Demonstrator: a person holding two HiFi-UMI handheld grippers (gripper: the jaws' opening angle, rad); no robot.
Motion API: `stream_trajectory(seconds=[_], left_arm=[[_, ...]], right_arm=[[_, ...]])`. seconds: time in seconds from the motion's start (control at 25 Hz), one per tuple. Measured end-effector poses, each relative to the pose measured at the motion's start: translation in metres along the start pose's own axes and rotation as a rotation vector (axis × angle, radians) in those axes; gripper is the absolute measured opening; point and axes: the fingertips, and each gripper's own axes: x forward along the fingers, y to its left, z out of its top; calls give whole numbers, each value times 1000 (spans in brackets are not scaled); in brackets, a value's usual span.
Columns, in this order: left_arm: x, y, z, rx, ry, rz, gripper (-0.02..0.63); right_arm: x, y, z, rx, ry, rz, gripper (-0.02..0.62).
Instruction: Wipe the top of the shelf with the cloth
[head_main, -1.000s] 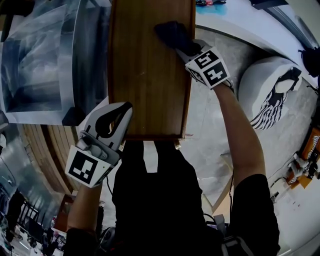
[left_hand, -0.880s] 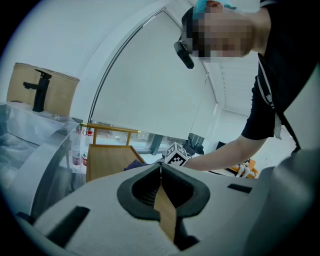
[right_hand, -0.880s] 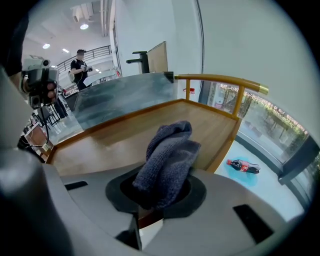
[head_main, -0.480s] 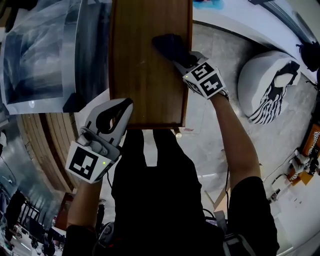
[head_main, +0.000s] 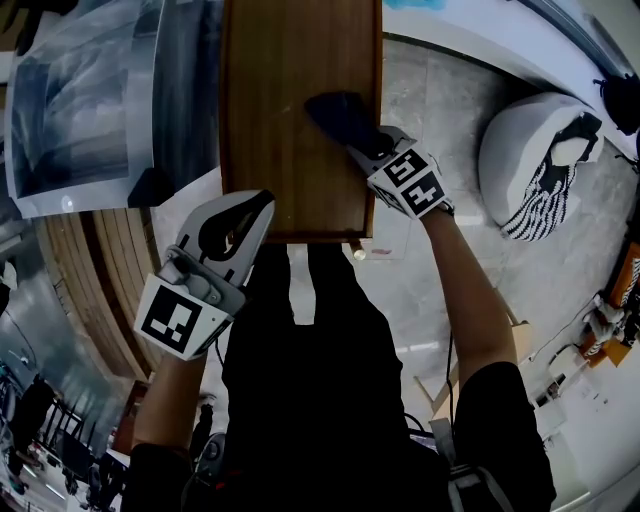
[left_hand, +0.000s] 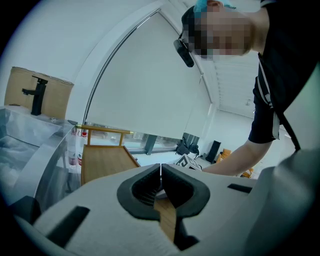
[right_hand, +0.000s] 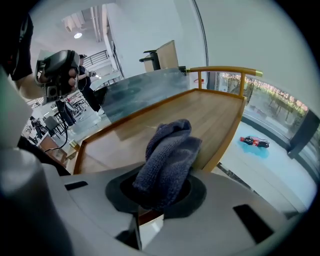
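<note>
Dark cloth (head_main: 338, 112) is clamped bunched in the right gripper (head_main: 366, 152) and pressed on the wooden shelf (head_main: 280, 120) near its 3 o'clock edge for wiping, while the left gripper (head_main: 250, 208), closed on nothing, sits at the 7 o'clock corner, perhaps steadying it.

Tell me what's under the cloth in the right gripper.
Under the dark cloth is the wooden shelf top, near its right rim. The wood directly beneath is covered by the cloth, so it cannot be seen. The right gripper is shut on the cloth.
</note>
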Motion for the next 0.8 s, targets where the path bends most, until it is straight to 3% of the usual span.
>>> stream_trajectory(seconds=[0.8], left_arm=[[-2,-28,-4,-15,16,-65,26]], right_arm=[[-19,76,-50,84,35,84,60]])
